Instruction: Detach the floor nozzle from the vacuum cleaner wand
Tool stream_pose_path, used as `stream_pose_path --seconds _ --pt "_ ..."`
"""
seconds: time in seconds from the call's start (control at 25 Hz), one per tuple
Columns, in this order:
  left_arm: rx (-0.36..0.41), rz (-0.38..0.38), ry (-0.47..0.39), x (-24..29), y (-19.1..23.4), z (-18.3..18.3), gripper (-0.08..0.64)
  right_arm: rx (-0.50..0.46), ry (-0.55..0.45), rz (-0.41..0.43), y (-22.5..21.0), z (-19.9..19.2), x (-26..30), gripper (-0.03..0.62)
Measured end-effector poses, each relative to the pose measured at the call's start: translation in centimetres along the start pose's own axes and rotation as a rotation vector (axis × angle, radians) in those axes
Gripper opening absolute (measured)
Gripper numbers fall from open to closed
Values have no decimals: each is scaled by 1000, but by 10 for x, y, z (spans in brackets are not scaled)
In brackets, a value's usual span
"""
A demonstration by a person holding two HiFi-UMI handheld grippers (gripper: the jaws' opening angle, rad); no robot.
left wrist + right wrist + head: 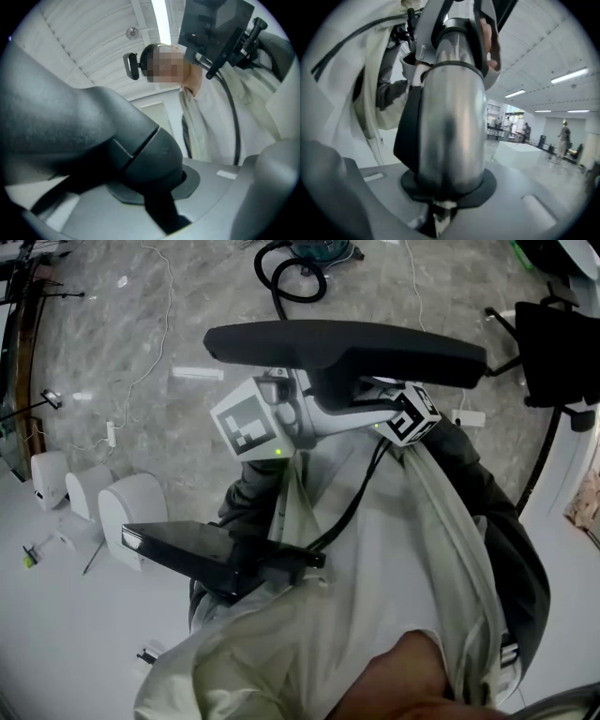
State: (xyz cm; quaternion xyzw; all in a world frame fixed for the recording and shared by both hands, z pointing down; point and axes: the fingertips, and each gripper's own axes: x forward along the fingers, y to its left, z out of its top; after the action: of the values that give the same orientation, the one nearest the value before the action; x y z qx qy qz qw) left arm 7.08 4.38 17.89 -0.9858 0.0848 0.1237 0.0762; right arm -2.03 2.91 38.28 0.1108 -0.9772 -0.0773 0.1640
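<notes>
The person's pale jacket [375, 568] fills the lower half of the head view, with a flat black box [206, 549] sticking out from the chest. Beyond the jaws lies grey marbled floor [112, 352], with a black chair [553, 352] off to the right gripper's side and a looped black hose [295, 277] well past both jaws.

The floor nozzle [347, 343] is held up off the floor as a long dark bar running across, just beyond both grippers. Its dark neck drops back towards them.

In the left gripper view that neck fills the near field. The left gripper [159, 206] has its jaws drawn narrow, clamped on the rounded dark joint of the nozzle, which sits directly between them.

In the right gripper view the chrome wand [450, 117] rises straight out from between the jaws. The right gripper [438, 211] is closed tight round its lower end, with a black part of the nozzle neck touching the tube on the left. A hand [490, 42] shows at the far end of the tube.

The two marker cubes, left [248, 423] and right [412, 413], sit either side of the neck, close together. A thin white cable [159, 324] trails across the floor well to the left of the jaws.
</notes>
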Motion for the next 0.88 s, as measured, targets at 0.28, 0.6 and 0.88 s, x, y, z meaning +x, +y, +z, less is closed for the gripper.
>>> stream_pose_path --seconds 0.28,0.6,0.88 --pt "-34 297 -76 -12 37 2 77 -15 122 -328 -45 -8 -3 74" --pt "2 -115 8 0 -17 -3 75 -15 -21 92 12 -3 -1 75" --pt "-39 89 -46 -8 13 -3 77 -2 66 -115 -18 -10 4 75"
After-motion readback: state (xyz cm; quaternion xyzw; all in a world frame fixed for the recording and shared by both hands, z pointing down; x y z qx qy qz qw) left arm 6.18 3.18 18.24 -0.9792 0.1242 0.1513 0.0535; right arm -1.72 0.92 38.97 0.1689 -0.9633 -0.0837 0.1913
